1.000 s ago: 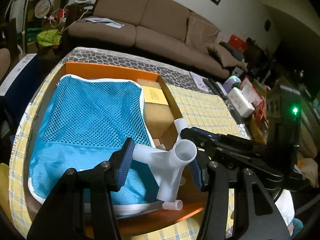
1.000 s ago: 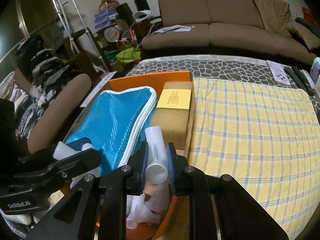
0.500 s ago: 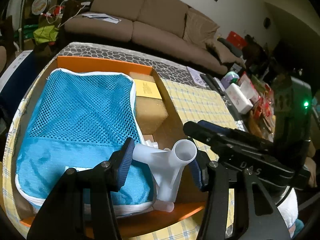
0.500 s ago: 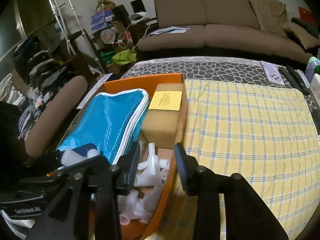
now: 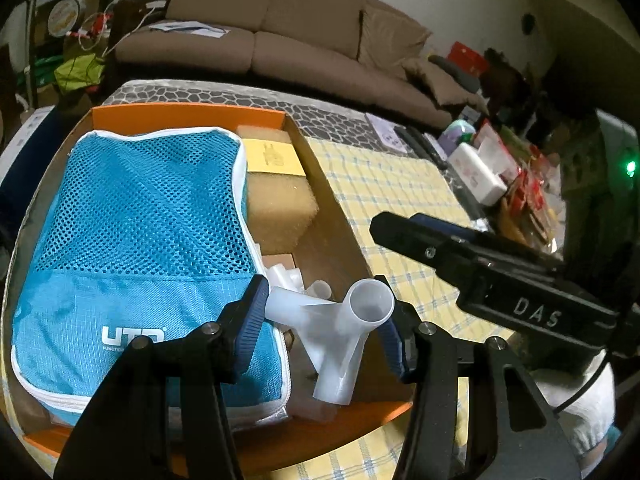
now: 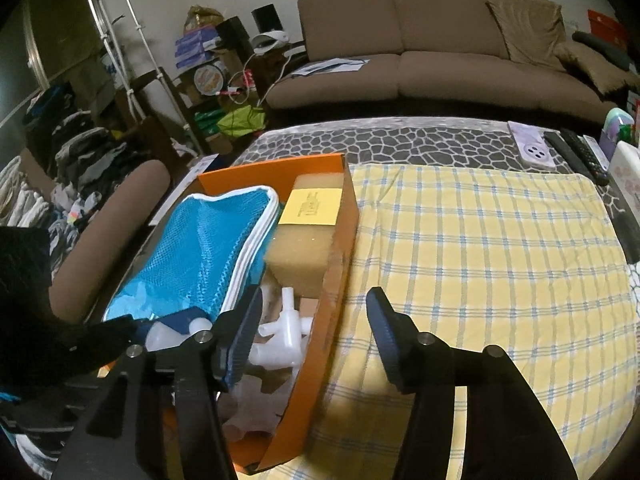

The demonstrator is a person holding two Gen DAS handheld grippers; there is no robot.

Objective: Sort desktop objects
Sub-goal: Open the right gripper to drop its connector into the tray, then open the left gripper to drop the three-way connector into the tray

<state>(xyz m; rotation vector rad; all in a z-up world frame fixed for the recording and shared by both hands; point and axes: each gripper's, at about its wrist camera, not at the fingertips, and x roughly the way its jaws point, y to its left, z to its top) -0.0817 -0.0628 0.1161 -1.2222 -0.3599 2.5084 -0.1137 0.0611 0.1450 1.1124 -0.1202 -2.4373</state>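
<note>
My left gripper (image 5: 322,318) is shut on a white three-way pipe connector (image 5: 340,336) and holds it above the near end of an orange box (image 5: 188,114). The box holds a blue mesh pouch (image 5: 132,248), a tan sponge block with a yellow label (image 5: 280,204) and several white pipe connectors (image 6: 280,340). My right gripper (image 6: 314,322) is open and empty above the box's right wall (image 6: 334,292). The box, pouch (image 6: 200,252) and sponge (image 6: 308,240) also show in the right wrist view. The right gripper's body crosses the left wrist view (image 5: 480,264).
A yellow checked cloth (image 6: 480,260) covers the table right of the box. Remotes (image 6: 580,152), a purple power strip (image 6: 534,150) and a white pack (image 5: 476,174) lie along the far right edge. A brown sofa (image 6: 420,52) stands behind the table.
My right gripper opened and let go of a white pipe connector, which now lies in the box; it then drew back to the right. My left gripper kept its hold and shifted slightly.
</note>
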